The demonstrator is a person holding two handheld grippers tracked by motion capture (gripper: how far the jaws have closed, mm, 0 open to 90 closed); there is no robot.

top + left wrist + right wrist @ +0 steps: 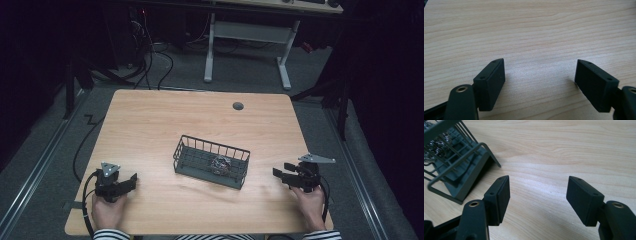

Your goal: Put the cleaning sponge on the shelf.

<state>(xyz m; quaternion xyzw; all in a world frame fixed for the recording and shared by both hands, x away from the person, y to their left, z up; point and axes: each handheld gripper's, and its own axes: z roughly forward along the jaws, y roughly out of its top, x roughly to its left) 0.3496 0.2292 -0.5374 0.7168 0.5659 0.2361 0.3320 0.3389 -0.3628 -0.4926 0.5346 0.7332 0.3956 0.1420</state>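
Steel wool scourer (220, 164) is lying inside the wire basket (186, 150) mid-worktop (150, 120), nearer its right end. Right claw (276, 173) is being held closer, jaws apart, empty. Left claw (134, 180) is also gaping, gripping nothing.

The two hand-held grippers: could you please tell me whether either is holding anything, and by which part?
Nothing is held. The left hand-held gripper and the right hand-held gripper both have open jaws over bare table; the wire basket stands apart between them.
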